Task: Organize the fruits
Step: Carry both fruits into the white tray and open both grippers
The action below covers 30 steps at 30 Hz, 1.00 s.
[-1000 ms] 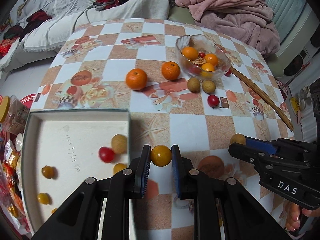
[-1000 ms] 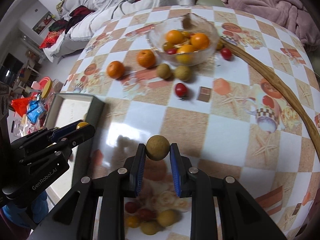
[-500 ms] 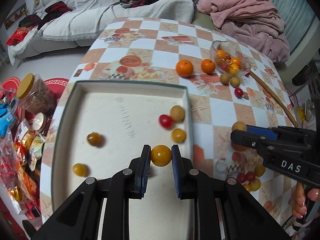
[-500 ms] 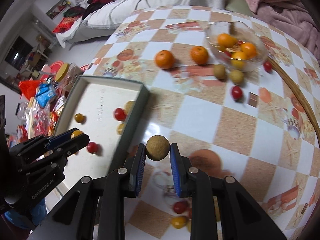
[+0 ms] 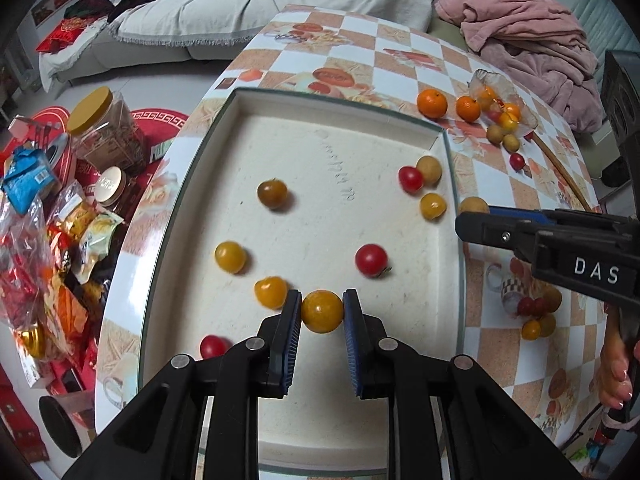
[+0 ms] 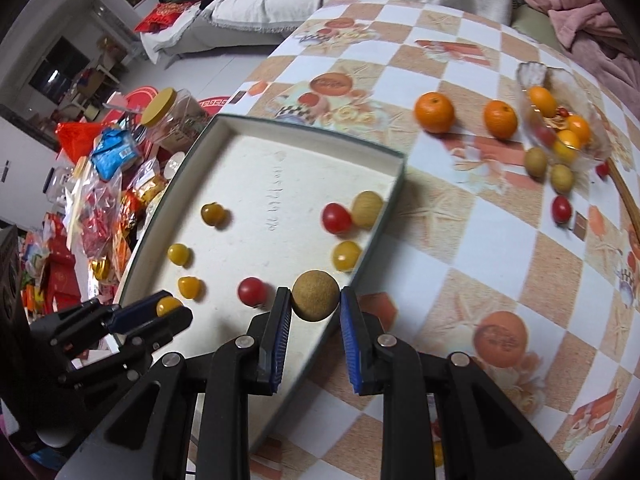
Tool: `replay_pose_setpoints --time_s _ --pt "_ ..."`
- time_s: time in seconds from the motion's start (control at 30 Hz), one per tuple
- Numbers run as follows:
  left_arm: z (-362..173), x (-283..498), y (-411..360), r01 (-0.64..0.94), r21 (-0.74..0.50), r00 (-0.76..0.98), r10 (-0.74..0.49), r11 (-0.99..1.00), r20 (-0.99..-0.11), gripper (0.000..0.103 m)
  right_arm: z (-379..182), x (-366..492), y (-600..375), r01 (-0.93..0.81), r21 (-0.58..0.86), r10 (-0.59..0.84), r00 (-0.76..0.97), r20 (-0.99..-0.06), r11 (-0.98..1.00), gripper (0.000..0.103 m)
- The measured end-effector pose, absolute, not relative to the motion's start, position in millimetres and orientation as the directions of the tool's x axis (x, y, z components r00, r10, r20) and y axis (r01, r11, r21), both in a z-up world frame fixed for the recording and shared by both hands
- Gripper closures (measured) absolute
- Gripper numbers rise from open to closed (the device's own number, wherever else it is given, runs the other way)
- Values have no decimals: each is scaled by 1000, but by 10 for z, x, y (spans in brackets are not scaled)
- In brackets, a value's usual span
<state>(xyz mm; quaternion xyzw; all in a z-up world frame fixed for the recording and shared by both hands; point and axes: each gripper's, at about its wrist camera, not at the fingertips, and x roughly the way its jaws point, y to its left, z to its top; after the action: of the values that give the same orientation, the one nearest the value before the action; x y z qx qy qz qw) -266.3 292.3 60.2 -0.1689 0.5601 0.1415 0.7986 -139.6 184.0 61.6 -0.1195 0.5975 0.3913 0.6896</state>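
Observation:
My left gripper (image 5: pixel 322 312) is shut on a yellow cherry tomato (image 5: pixel 322 311) and holds it over the white tray (image 5: pixel 320 98). My right gripper (image 6: pixel 315 303) is shut on a brown longan (image 6: pixel 315 296) above the tray's (image 6: pixel 308 128) right rim. The tray holds several small red and yellow fruits. Two oranges (image 6: pixel 434 112) and a glass bowl (image 6: pixel 560 120) with fruits stand on the checkered table further right. The right gripper also shows in the left wrist view (image 5: pixel 476 216), the left gripper in the right wrist view (image 6: pixel 168 308).
A small heap of fruits (image 5: pixel 536 316) lies on the table right of the tray. A curved wooden stick (image 5: pixel 560 168) lies near the bowl. Jars and snack bags (image 5: pixel 52 200) crowd the floor to the left. A sofa with blankets (image 5: pixel 532 40) stands behind.
Both grippers have moved left from the table over the tray, each still holding its fruit. The tray now fills the middle of both views.

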Motion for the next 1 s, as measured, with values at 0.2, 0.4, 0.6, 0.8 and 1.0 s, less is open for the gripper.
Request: replay_pose_setpoints --time_s 0.2,0.4,0.6,0.8,1.0 --pt "482 -2683 2935 -422 -116 309 22 899 -951 81 533 -1437 2014 -687 307 383 -44 -923 659 76" --pt "391 -2655 2890 -409 -104 295 23 907 -955 81 473 -1416 2200 -702 296 371 -48 -927 648 76" --pt "315 -2649 2885 -409 -91 278 29 908 -960 81 399 -1367 2355 -709 287 361 -49 -931 644 76" --pt "253 -2614 2848 -402 -46 259 65 915 -964 80 294 -1337 2491 -721 268 340 -48 -939 638 76" --pt "240 -2584 2783 -371 -19 249 79 929 -965 55 179 -1362 2576 -738 243 308 -50 -950 629 75"
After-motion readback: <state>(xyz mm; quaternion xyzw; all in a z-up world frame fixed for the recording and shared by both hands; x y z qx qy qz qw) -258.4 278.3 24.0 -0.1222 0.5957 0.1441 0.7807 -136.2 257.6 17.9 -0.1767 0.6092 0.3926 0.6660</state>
